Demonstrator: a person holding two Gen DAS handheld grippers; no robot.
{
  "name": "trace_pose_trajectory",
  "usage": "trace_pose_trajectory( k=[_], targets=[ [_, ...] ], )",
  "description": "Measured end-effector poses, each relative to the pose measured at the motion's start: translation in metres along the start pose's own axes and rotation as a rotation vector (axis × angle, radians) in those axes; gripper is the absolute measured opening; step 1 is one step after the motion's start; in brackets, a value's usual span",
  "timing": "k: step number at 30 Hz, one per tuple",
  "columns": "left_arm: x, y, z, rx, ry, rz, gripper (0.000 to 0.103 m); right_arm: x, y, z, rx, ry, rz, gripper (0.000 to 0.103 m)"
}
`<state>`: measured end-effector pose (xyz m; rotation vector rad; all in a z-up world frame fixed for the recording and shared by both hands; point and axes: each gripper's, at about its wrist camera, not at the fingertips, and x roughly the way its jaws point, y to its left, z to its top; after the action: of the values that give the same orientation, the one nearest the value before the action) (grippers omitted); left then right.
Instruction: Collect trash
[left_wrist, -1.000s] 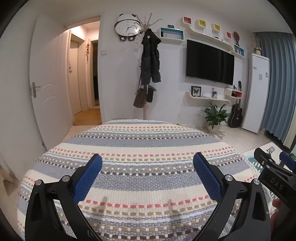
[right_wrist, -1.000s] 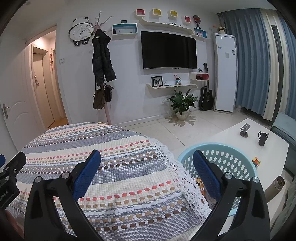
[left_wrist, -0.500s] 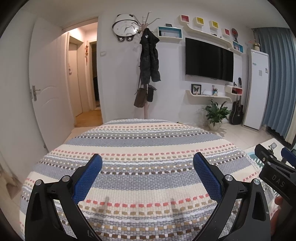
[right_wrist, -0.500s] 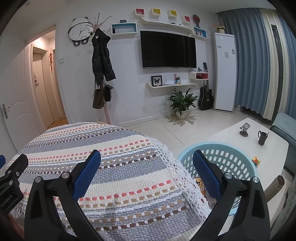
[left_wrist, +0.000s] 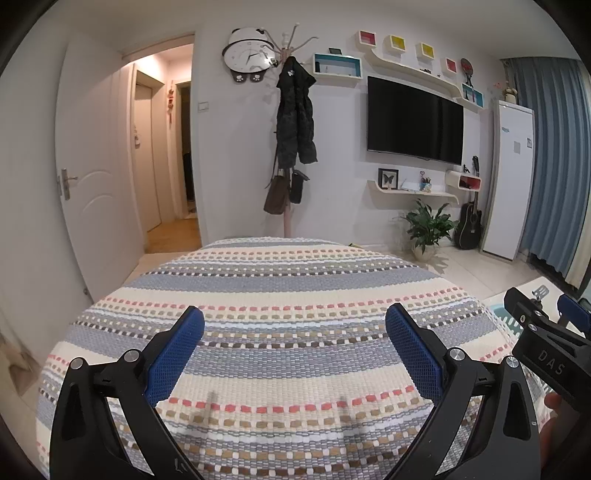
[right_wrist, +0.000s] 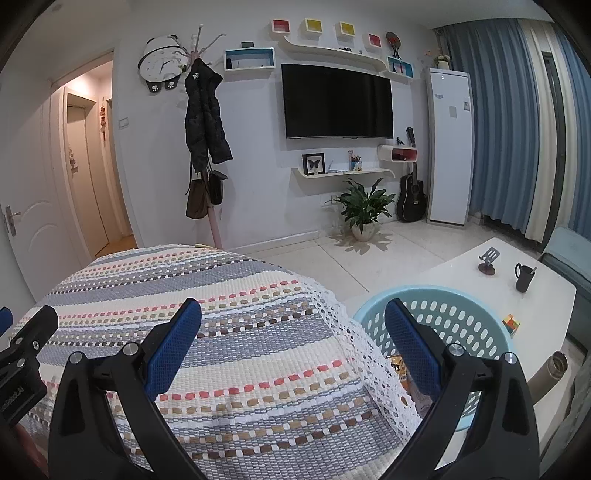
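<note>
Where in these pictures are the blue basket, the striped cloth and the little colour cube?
blue basket (right_wrist: 463, 317): right wrist view, inner back wall.
striped cloth (right_wrist: 236, 325): right wrist view, top middle.
colour cube (right_wrist: 511, 324): right wrist view, its face.

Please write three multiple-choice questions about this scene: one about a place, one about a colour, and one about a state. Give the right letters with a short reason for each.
1. Where is the light blue perforated plastic basket?
A. right of the striped woven tablecloth
B. on the tablecloth
C. under the television

2. What colour are the pads of the right gripper?
A. red
B. blue
C. green

3. How is the left gripper?
A. shut on a wrapper
B. shut and empty
C. open and empty

Answers: 1 A, the basket stands past the cloth's lace edge; 2 B, both pads show blue mesh; 3 C, its fingers stand wide apart with only cloth between.
</note>
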<state>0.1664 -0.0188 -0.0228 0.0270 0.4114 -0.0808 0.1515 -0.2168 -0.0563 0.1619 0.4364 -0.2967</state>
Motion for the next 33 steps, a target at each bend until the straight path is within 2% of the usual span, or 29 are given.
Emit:
trace_pose_trajectory(
  k=[33],
  targets=[
    [0.0024,0.0017,0.0017,-0.014,0.012,0.006,0.095,-0.0005,0.0011,-0.0012,0.011,0.007,0.005,0.095]
  ],
)
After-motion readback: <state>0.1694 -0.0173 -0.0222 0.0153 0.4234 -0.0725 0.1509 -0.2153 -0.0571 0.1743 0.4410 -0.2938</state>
